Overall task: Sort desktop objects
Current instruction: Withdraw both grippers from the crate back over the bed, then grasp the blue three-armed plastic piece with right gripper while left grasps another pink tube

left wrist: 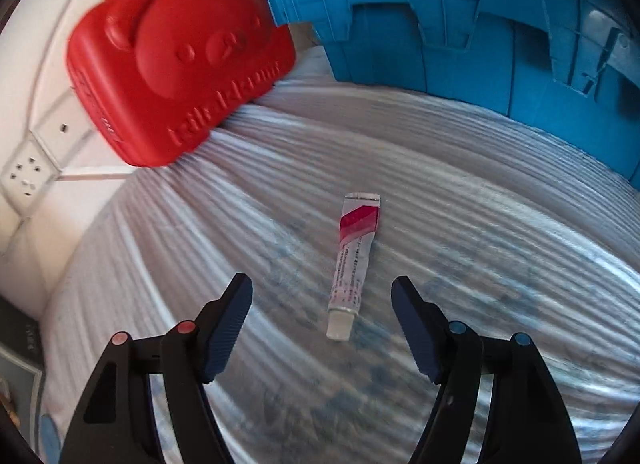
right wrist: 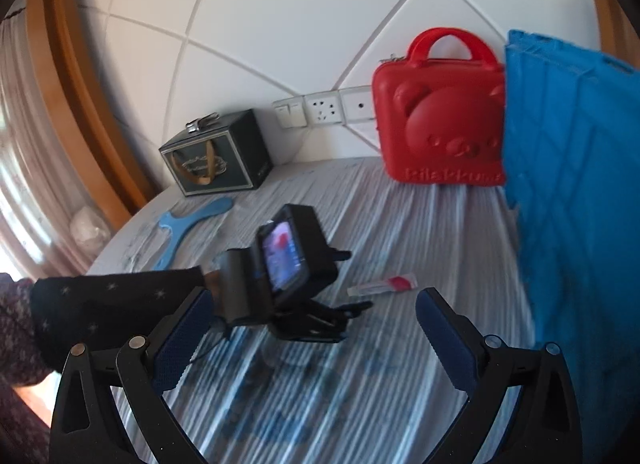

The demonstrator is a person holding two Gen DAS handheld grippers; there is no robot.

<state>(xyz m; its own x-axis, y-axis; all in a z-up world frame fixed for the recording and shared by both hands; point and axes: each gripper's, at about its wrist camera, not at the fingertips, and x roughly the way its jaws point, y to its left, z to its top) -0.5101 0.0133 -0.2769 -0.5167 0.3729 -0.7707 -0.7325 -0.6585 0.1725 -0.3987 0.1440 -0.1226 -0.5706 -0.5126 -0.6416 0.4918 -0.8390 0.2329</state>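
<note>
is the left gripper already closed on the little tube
No, the left gripper is open, its fingers apart on either side of the small tube, which lies free on the striped tablecloth.

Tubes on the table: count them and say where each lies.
1. The small red-and-white tube lies flat on the striped tablecloth, just ahead of the open left gripper, cap toward it. Others may be hidden behind the blue crate.

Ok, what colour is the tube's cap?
White; the cap shows best in the left wrist view, on the tube.

Red case (left wrist: 172, 63), blue crate (left wrist: 480, 31)
</note>
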